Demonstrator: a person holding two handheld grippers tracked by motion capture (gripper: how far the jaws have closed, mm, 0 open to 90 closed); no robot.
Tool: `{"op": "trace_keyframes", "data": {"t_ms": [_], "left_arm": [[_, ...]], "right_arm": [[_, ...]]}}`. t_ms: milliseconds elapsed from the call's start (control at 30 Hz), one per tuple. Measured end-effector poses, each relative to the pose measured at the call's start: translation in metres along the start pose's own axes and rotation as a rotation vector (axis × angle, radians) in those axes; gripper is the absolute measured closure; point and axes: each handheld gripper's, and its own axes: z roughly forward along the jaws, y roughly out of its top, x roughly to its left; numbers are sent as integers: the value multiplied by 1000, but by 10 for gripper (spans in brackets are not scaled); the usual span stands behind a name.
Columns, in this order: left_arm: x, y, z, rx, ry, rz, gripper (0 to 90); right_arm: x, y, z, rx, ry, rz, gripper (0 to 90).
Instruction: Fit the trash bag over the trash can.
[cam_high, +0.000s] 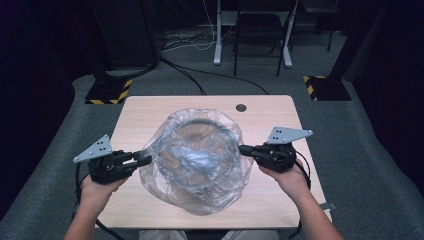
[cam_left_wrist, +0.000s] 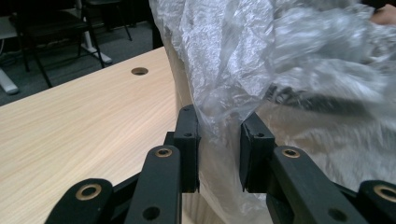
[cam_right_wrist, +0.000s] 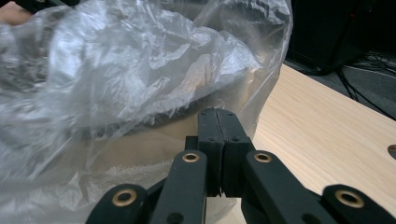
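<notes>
Left gripper (cam_left_wrist: 218, 151) at bottom centre of its own view, jaws spread with a fold of clear plastic bag (cam_left_wrist: 261, 60) between them, not yet nipped; right gripper (cam_right_wrist: 222, 140) at bottom centre of its view, jaws pressed together on the bag's edge; bag (cam_high: 197, 157) mid-frame in high view on wooden table (cam_high: 145, 112), draped over a dark round object, unclear which; left gripper (cam_high: 142, 159) and right gripper (cam_high: 245, 149) at opposite bag edges.
</notes>
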Motion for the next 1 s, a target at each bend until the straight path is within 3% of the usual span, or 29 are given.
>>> {"op": "trace_keyframes", "data": {"t_ms": [200, 467, 633, 767, 1000], "left_arm": [[10, 5, 11, -6, 45, -15, 725], [19, 2, 21, 20, 40, -52, 726], [18, -9, 17, 30, 29, -60, 741], [13, -17, 12, 50, 28, -41, 748], [6, -27, 4, 62, 21, -31, 764]], "right_arm": [[-11, 4, 8, -19, -45, 28, 892], [-21, -1, 20, 14, -69, 56, 892], [-18, -11, 19, 38, -55, 54, 894], [-14, -18, 16, 58, -49, 39, 895], [-13, -32, 10, 68, -42, 58, 895]]}}
